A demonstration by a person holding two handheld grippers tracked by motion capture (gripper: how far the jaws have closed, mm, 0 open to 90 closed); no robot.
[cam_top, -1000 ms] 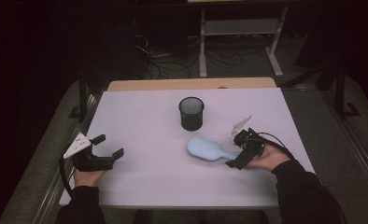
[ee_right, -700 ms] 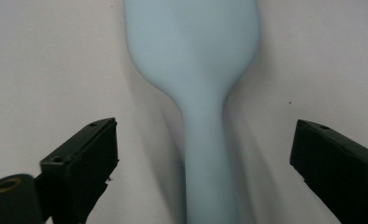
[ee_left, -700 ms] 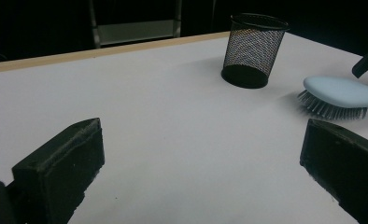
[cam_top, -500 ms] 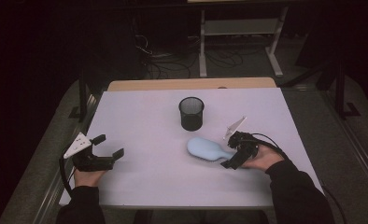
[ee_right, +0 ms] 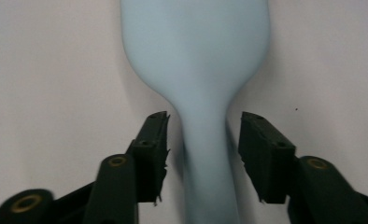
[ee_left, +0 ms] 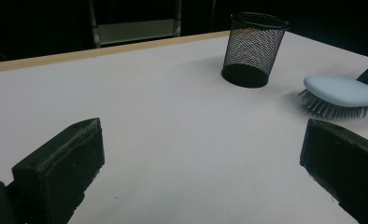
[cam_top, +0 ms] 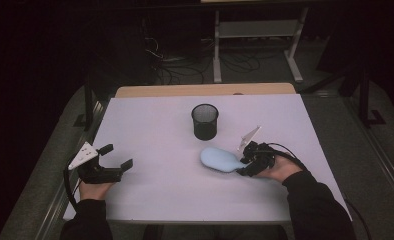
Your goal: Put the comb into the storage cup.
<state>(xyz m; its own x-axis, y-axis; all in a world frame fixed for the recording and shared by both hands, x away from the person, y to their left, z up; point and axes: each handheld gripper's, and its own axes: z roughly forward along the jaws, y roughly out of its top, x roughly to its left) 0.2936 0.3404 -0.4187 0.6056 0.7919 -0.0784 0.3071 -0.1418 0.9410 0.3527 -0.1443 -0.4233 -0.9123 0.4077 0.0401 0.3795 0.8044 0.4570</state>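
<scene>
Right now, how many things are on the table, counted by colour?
Black: 1, the mesh cup
Light blue: 1, the hairbrush
Total: 2

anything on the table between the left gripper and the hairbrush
No, bare white table lies between the left gripper and the hairbrush, as the high view shows.

hairbrush (cam_top: 219,159) on table (cam_top: 150,125), just before mesh cup (cam_top: 205,121) — apart
</scene>
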